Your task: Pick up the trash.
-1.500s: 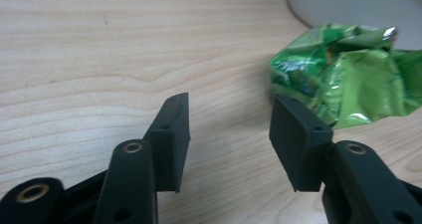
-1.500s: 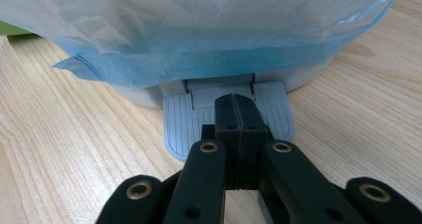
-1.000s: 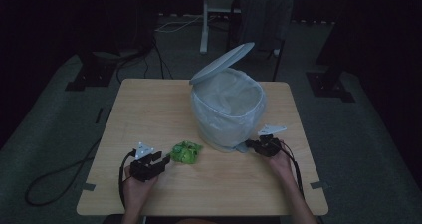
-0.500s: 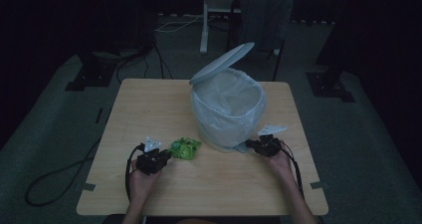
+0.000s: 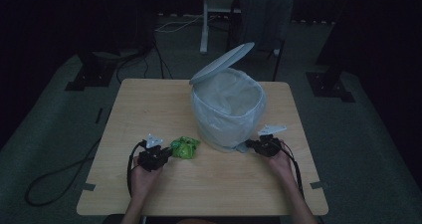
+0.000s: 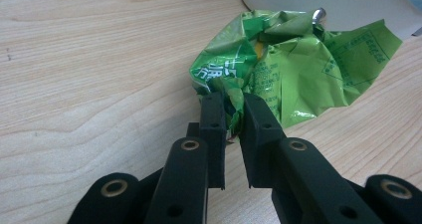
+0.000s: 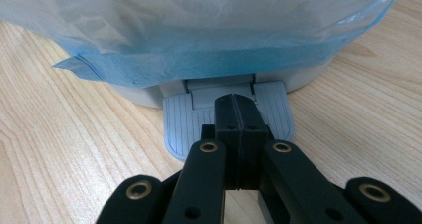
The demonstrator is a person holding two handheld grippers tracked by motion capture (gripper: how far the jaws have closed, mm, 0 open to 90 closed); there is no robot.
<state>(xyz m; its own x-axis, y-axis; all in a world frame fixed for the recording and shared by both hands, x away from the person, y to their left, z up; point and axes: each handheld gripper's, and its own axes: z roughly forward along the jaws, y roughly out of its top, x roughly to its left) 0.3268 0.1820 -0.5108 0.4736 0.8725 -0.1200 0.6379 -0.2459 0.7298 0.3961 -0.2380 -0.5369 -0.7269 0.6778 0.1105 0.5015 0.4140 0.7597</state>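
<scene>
Overhead, the green wrapper (image 5: 185,147) lies on the table (image 5: 149,104) beside the bin (image 5: 229,109). Closer in, the left gripper (image 6: 230,104) has just closed, pinching the wrapper's crumpled edge. Opposite, the right gripper (image 7: 238,104), jaws pressed together, rests on the bin's pedal (image 7: 179,119).

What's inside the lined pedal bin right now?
The white pedal bin, its lid raised, shows a pale blue plastic liner inside; no rubbish shows on it. The near wall hides its bottom.
</scene>
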